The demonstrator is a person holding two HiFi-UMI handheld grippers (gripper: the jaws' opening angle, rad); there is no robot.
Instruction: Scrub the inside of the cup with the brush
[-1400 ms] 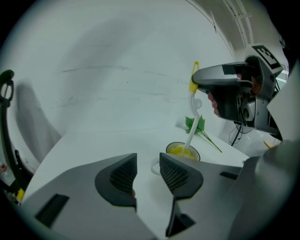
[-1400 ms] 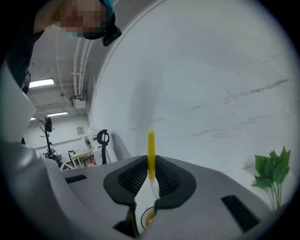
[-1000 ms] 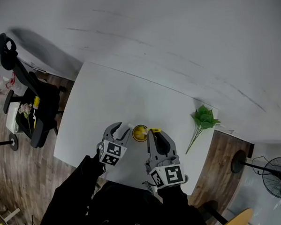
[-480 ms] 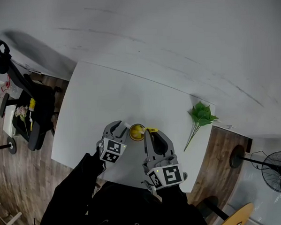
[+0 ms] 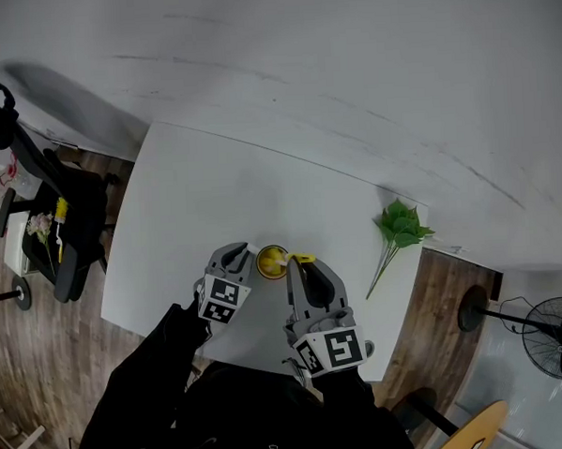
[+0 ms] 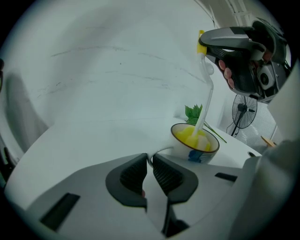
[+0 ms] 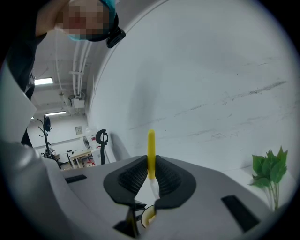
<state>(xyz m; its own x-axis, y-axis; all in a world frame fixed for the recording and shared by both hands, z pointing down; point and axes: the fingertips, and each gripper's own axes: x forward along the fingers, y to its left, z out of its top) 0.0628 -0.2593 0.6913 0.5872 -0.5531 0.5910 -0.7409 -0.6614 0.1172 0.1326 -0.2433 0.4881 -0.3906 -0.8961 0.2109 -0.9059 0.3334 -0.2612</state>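
Observation:
A small white cup (image 5: 272, 262) with a yellow inside stands on the white table (image 5: 195, 195) near its front edge. My left gripper (image 5: 234, 260) sits just left of it. In the left gripper view its jaws (image 6: 150, 157) are closing, nearly together, on the cup's thin white handle (image 6: 161, 151). My right gripper (image 5: 302, 267) hangs above the cup, shut on the brush (image 6: 206, 93). The brush's yellow handle end (image 7: 151, 145) sticks up between the pads, and its lower end rests inside the cup (image 6: 194, 143).
A green leafy sprig (image 5: 402, 231) lies at the table's right edge. A black office chair (image 5: 45, 203) stands on the wood floor to the left, a floor fan (image 5: 559, 336) to the right. A white wall rises behind the table.
The left gripper's jaws, wide open beside the cup a second ago, have drawn together on the cup's handle. The right gripper and brush stay over the cup.

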